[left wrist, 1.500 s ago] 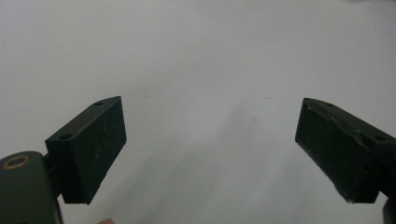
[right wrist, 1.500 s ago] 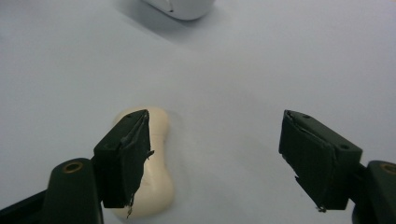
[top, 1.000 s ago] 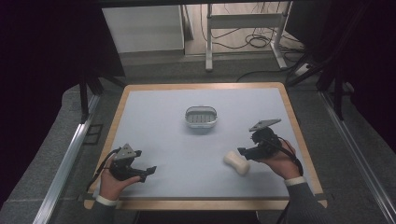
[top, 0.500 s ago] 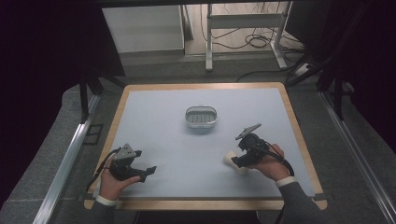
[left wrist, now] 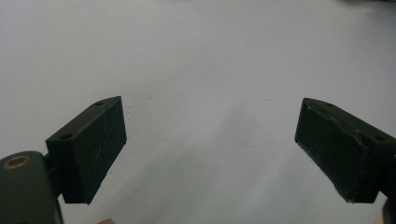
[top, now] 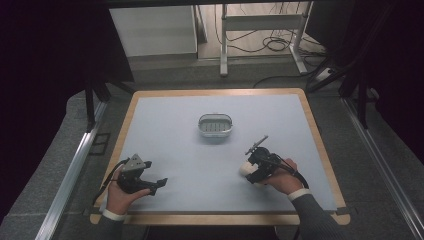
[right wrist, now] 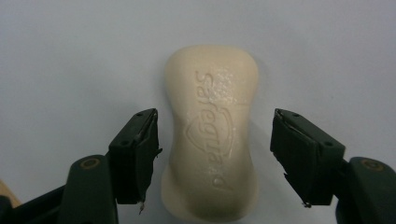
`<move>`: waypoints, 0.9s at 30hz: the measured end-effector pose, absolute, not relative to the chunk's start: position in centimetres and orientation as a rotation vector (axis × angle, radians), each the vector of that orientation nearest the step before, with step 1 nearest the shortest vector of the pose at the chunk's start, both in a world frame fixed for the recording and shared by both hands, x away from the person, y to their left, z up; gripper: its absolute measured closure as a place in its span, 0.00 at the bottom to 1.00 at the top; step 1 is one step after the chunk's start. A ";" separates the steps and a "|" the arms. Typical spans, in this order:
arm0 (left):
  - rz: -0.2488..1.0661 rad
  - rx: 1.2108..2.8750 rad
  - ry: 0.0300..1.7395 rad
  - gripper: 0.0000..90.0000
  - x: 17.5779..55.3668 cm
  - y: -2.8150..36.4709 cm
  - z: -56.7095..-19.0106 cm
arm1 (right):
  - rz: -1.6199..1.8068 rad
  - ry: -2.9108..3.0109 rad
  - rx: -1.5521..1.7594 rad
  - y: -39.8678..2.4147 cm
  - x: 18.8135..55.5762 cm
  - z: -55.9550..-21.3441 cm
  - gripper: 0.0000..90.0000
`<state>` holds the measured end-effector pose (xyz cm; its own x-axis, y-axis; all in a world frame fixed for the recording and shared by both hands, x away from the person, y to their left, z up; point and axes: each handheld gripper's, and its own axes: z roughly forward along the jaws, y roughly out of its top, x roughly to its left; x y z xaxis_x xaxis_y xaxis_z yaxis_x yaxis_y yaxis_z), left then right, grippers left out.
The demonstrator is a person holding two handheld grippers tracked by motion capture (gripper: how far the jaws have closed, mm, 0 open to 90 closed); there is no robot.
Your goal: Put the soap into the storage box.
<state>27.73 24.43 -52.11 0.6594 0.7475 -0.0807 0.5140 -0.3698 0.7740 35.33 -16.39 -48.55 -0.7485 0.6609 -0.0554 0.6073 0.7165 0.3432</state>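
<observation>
in the lower right of the high view, on the pale grey table top, i see a cream, waisted bar of soap (top: pixel 246 169) lying flat, embossed lettering facing up in the right gripper view (right wrist: pixel 212 130). my right gripper (top: pixel 256 169) sits over it, and in its own view (right wrist: pixel 212 156) the two black jaws stand spread, one on each side of the bar's narrow waist, each with a gap to the soap, so nothing is grasped. the right hand (top: pixel 280 179) comes in from the lower right in a dark sleeve. toward the upper middle of the high view a small oval metal dish with a slotted floor (top: pixel 215 125) stands well apart from the soap. at lower left my left gripper (top: pixel 156 183) rests in the left hand (top: pixel 122 192); its view (left wrist: pixel 210 149) shows jaws released wide over bare table. the wooden-edged table (top: pixel 310 120) fills the centre.
</observation>
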 end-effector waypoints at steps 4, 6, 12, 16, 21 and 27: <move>0.362 2.055 0.977 0.10 27.7 24.5 -52.1 | 0.423 2.761 1.033 -16.1 35.5 -49.0 0.40; 0.362 2.055 0.976 0.10 27.7 24.5 -52.1 | 0.406 2.761 1.033 -16.0 35.5 -49.1 0.41; 0.361 2.056 0.976 0.10 27.7 24.5 -52.1 | 0.354 2.793 1.056 -15.6 35.9 -49.5 0.54; 0.365 2.049 0.976 0.10 27.7 24.6 -52.0 | 0.319 2.799 1.048 -15.4 36.0 -49.4 0.54; 0.366 2.054 0.975 0.10 27.7 24.6 -52.0 | 0.333 2.794 1.030 -15.3 35.9 -49.0 0.54; 0.364 2.050 0.975 0.10 27.6 24.6 -51.9 | 0.356 2.775 0.987 -15.5 35.8 -48.0 0.54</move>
